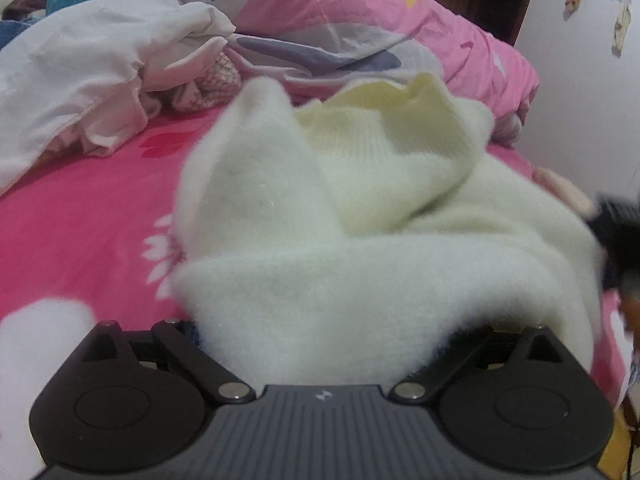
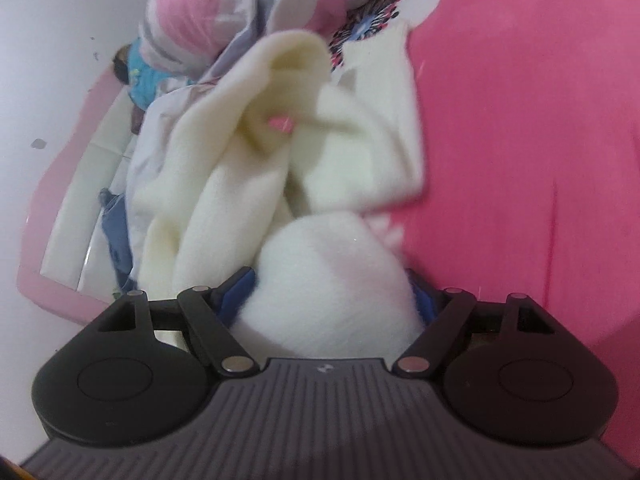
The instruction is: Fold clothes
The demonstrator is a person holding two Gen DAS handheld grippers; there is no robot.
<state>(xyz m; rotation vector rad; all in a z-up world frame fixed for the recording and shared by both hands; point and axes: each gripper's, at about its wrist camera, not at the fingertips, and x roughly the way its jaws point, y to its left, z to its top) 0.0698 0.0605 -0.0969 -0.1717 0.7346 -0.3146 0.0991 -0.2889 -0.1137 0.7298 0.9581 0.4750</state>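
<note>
- both the left gripper [image 1: 320, 344] and right gripper [image 2: 332, 312] are clamped on the fluffy cream knitted sweater [image 1: 360, 208], bunched mid-frame above the pink bedsheet [image 1: 80, 208].
- judged mid-fold; next calls for laying it flat.

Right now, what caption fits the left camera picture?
Left tool lifting a fluffy cream sweater over the pink bed sheet.

One fuzzy cream sweater [image 1: 360, 240], one pink quilt [image 1: 360, 12], seemingly.

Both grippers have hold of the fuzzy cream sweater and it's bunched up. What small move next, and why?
Probably draw the left gripper and right gripper apart to stretch the fuzzy cream knit sweater flat over the pink bedsheet: it hangs crumpled between them, its ribbed collar folded inward.
</note>
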